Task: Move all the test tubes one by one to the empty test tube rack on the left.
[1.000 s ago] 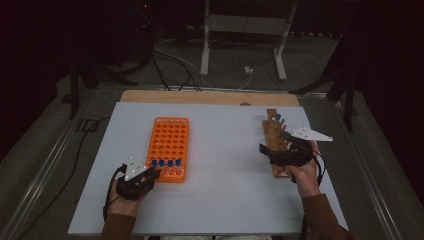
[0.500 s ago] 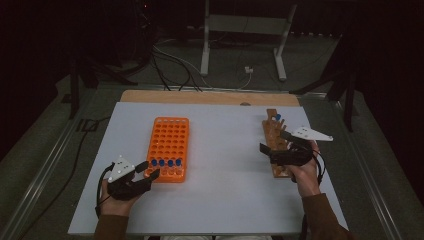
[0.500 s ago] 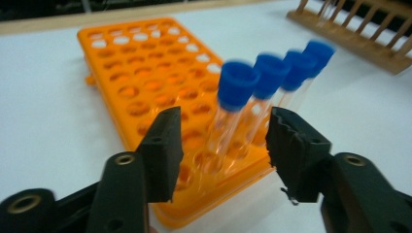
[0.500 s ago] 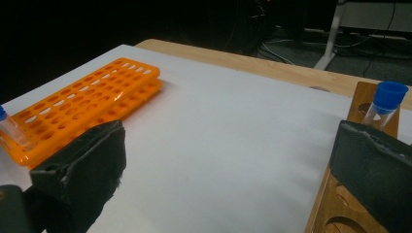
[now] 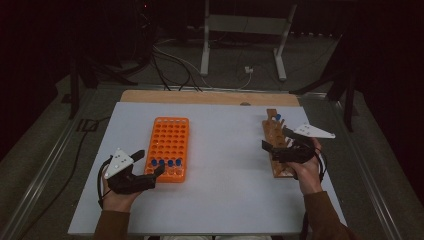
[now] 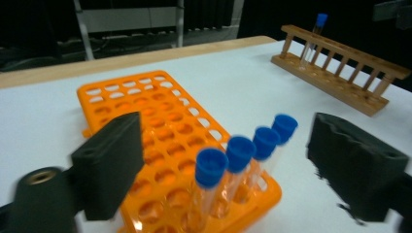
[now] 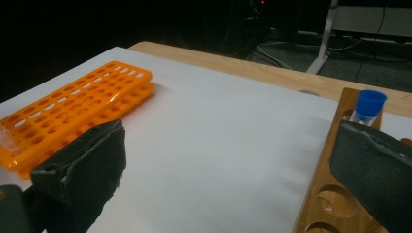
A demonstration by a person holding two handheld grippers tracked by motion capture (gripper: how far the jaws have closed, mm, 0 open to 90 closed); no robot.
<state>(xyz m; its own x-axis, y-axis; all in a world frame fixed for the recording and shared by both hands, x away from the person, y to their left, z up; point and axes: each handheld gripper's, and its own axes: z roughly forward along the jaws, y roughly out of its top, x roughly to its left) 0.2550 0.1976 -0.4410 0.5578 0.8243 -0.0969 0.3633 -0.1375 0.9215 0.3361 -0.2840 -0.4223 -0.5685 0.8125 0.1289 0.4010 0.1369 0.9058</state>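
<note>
High view: left gripper point(image 5: 148, 162) at near end of orange rack point(image 5: 168, 148), jaws just opened wide, nothing between them. Right gripper point(image 5: 276, 138) over wooden rack point(image 5: 276, 148) near table's right edge, jaws spread, empty. Bare white table point(image 5: 225, 150) between racks.

Left gripper view: four blue-capped tubes point(image 6: 241, 156) upright in orange rack's near row.

Right gripper view: one blue-capped tube point(image 7: 368, 108) upright in wooden rack.
</note>
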